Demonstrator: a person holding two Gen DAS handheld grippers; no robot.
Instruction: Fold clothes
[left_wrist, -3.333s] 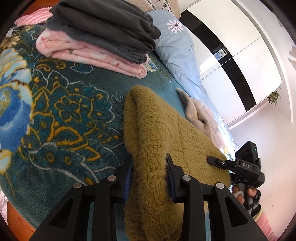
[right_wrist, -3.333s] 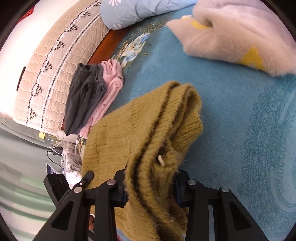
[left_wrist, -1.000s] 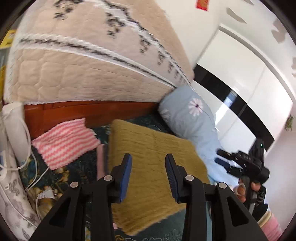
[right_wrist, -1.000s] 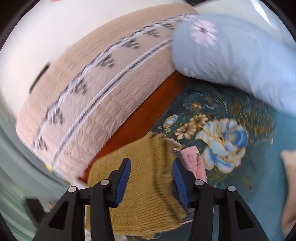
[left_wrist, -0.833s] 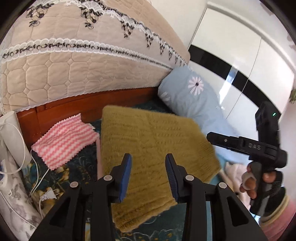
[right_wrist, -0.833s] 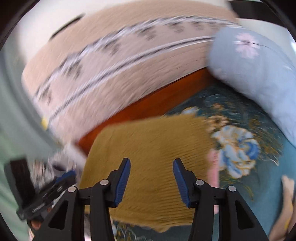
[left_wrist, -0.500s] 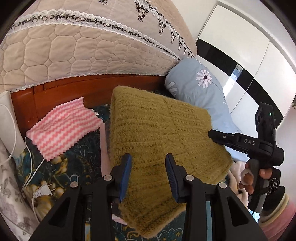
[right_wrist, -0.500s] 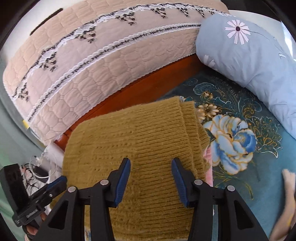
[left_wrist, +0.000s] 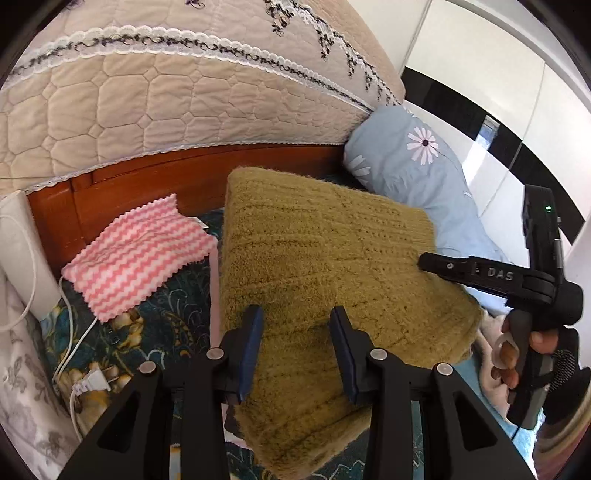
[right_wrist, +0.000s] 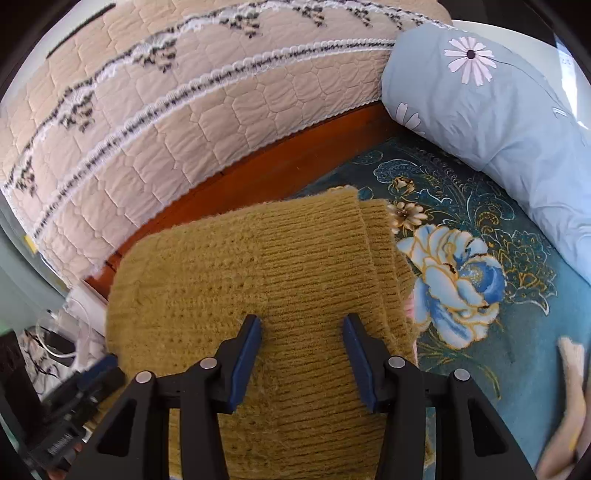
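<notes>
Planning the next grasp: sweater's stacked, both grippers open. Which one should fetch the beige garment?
Right, probably. The right gripper is on the side of the mustard sweater where the beige garment lies; the left gripper is nearer the pink striped cloth.

We count one folded mustard sweater, landmark. One pink-white zigzag cloth to its left. One blue daisy pillow to its right. One quilted headboard cover behind it. Two grippers: left, right.
</notes>
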